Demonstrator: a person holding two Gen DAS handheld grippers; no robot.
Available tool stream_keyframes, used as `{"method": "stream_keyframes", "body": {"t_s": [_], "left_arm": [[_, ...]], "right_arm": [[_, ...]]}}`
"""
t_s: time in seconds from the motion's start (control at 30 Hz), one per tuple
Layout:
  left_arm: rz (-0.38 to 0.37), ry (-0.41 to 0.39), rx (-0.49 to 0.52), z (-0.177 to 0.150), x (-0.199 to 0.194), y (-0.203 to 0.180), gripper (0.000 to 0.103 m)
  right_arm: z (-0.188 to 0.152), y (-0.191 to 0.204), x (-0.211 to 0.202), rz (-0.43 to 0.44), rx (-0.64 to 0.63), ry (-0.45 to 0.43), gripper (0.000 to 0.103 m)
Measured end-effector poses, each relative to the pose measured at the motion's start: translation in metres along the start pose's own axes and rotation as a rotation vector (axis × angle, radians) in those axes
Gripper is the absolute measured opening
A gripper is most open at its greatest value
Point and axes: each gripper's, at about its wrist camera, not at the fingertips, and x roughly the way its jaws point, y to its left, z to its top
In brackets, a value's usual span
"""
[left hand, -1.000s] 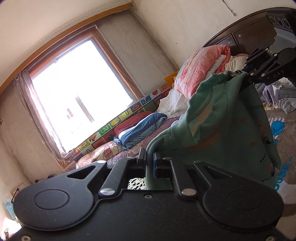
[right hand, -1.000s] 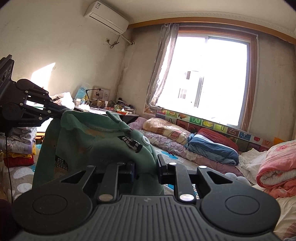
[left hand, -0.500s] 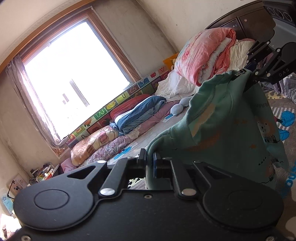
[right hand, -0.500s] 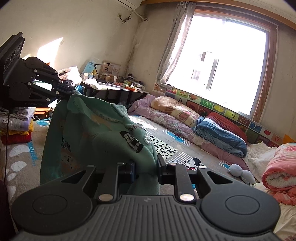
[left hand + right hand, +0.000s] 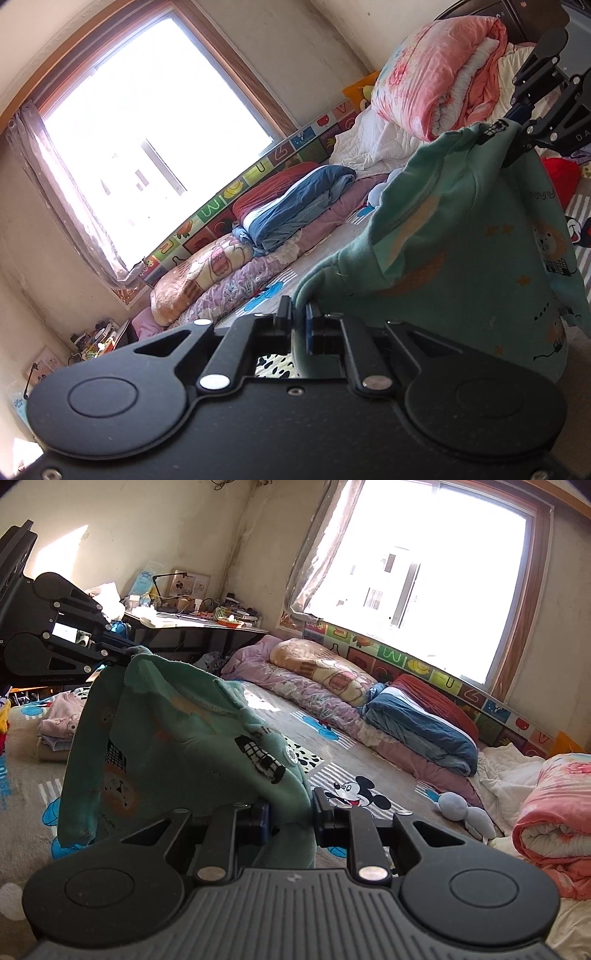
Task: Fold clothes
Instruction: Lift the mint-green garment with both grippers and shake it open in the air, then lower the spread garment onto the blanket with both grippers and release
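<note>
Green sweatshirt (image 5: pixel 465 236) is held aloft between both tools, clear of the bed mat (image 5: pixel 343 760). Left gripper (image 5: pixel 300 320) is clamped on one edge at 6 o'clock in its view; right gripper (image 5: pixel 290 814) pinches a bunched fold likewise. Over the last second both cameras have tipped downward — more mat, less ceiling. Judgement: garment is being lowered toward the mat for laying out — folding incomplete.

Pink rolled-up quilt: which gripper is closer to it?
Right. The right gripper, shut on the green top, is just beside the pink quilt. The left gripper holds the top's other end, farther off toward the desk.
</note>
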Motion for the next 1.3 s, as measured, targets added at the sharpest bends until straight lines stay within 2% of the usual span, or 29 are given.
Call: {"method": "stream_keyframes", "body": {"t_s": [0.07,0.3,0.4,0.5,0.67,0.8,1.03,1.3], "left_arm": [[0.023,-0.004,-0.003,0.009,0.016,0.006,0.006],[0.134,-0.03,-0.053,0.033,0.06,0.014,0.006],[0.132,-0.023,-0.03,0.023,0.068,0.0,0.006],[0.095,-0.006,0.031,-0.002,0.065,-0.024,0.006],[0.004,0.005,0.116,-0.058,0.031,-0.062,0.006],[-0.044,0.004,0.194,-0.088,-0.002,-0.087,0.006],[-0.118,0.013,0.287,-0.136,-0.069,-0.138,0.006],[-0.182,0.054,0.406,-0.196,-0.13,-0.202,0.006]], "right_arm": [[0.004,-0.01,0.013,-0.022,0.001,0.002,0.023],[-0.02,-0.012,0.044,-0.057,-0.037,0.031,0.023],[-0.03,-0.013,0.058,-0.071,-0.054,0.044,0.023],[-0.04,-0.014,0.072,-0.086,-0.07,0.056,0.023],[-0.059,-0.014,0.092,-0.106,-0.105,0.08,0.022],[-0.101,0.033,0.07,-0.038,-0.256,0.134,0.022],[-0.154,0.101,0.025,0.024,-0.383,0.166,0.022],[-0.236,0.194,-0.029,0.101,-0.582,0.225,0.022]]}}
